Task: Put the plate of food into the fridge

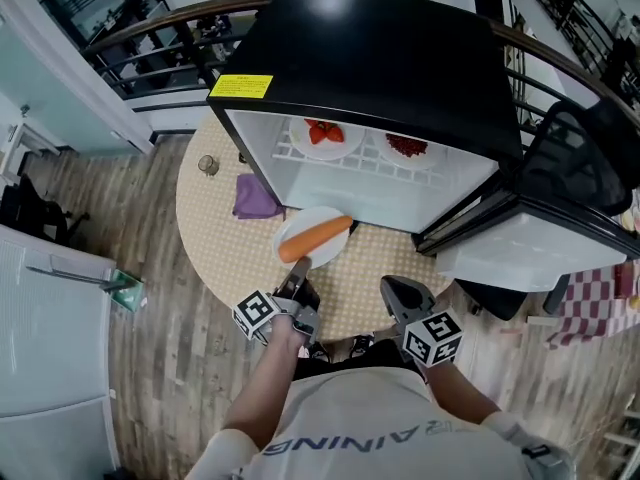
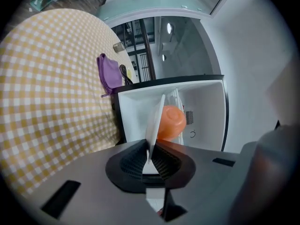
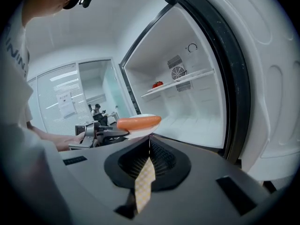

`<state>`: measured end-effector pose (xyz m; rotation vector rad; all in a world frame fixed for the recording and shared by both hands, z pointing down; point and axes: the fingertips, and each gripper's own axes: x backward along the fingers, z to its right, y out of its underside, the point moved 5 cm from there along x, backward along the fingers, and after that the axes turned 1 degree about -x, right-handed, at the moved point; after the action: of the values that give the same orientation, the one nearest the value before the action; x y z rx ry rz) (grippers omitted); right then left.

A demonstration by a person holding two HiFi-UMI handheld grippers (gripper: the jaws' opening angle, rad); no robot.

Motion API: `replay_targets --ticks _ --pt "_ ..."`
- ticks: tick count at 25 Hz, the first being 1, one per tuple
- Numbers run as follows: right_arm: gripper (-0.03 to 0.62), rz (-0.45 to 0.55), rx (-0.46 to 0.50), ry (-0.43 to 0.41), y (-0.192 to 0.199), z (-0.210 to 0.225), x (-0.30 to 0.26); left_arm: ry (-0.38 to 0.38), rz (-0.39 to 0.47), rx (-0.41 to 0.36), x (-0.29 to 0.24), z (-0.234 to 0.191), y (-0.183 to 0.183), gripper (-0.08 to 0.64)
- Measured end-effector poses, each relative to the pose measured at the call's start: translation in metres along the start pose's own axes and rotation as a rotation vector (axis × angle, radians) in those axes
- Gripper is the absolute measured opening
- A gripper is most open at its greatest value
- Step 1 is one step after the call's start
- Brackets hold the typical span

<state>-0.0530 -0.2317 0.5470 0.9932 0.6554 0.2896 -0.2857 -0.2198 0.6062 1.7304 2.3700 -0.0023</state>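
Observation:
A white plate (image 1: 327, 256) carrying a carrot (image 1: 316, 237) hangs level in front of the open black fridge (image 1: 370, 78), just below its lower white compartment (image 1: 380, 193). My left gripper (image 1: 297, 274) is shut on the plate's near rim. In the left gripper view the plate (image 2: 155, 121) shows edge-on between the pads, the carrot (image 2: 170, 122) beyond it. My right gripper (image 1: 402, 294) sits shut and empty to the right, near the door's foot. From the right gripper view I see the carrot (image 3: 138, 122) and left gripper (image 3: 100, 134) at the fridge mouth.
The fridge stands on a round checked table (image 1: 215, 243). Its door (image 1: 565, 183) swings open to the right. Two plates of red food (image 1: 326, 134) (image 1: 406, 148) rest on the wire shelf. A purple cloth (image 1: 254, 197) and a small jar (image 1: 208, 165) lie left of the fridge.

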Motion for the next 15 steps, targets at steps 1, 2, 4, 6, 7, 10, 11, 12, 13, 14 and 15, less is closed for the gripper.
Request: replay_targets --ticks 1,2,4,6,7,10,11,12,13,14,15 --pt "0.023 0.005 -0.010 0.016 0.000 -0.001 -0.001 0.000 -0.009 -0.001 -0.008 -0.002 -0.004 0.031" --pt "0.023 0.007 -0.020 0.029 0.001 -0.002 -0.002 -0.001 -0.016 -0.005 -0.016 -0.003 -0.007 0.031" --pt "0.023 -0.002 -0.032 0.045 0.006 -0.006 -0.003 -0.008 -0.023 -0.017 -0.032 -0.006 -0.013 0.031" --pt "0.023 -0.016 -0.036 0.054 0.010 -0.010 -0.005 -0.008 -0.026 -0.016 -0.052 -0.010 -0.017 0.031" --pt "0.023 -0.020 -0.040 0.059 0.012 -0.011 -0.005 -0.009 -0.028 -0.013 -0.062 -0.012 -0.019 0.031" --pt "0.023 -0.025 -0.053 0.080 0.015 -0.013 -0.006 -0.028 -0.036 -0.002 -0.093 -0.021 -0.024 0.031" --pt "0.023 -0.025 -0.055 0.087 0.015 -0.012 -0.005 -0.035 -0.037 0.000 -0.104 -0.023 -0.026 0.032" --pt "0.023 -0.026 -0.055 0.093 0.015 -0.011 -0.005 -0.041 -0.038 0.005 -0.115 -0.025 -0.027 0.032" --pt "0.023 -0.028 -0.056 0.098 0.016 -0.010 -0.004 -0.047 -0.038 0.011 -0.125 -0.026 -0.028 0.032" --pt "0.023 -0.031 -0.058 0.103 0.017 -0.009 -0.004 -0.053 -0.038 0.017 -0.134 -0.028 -0.028 0.032" --pt "0.023 -0.034 -0.060 0.108 0.018 -0.008 -0.003 -0.061 -0.040 0.021 -0.143 -0.029 -0.028 0.032"
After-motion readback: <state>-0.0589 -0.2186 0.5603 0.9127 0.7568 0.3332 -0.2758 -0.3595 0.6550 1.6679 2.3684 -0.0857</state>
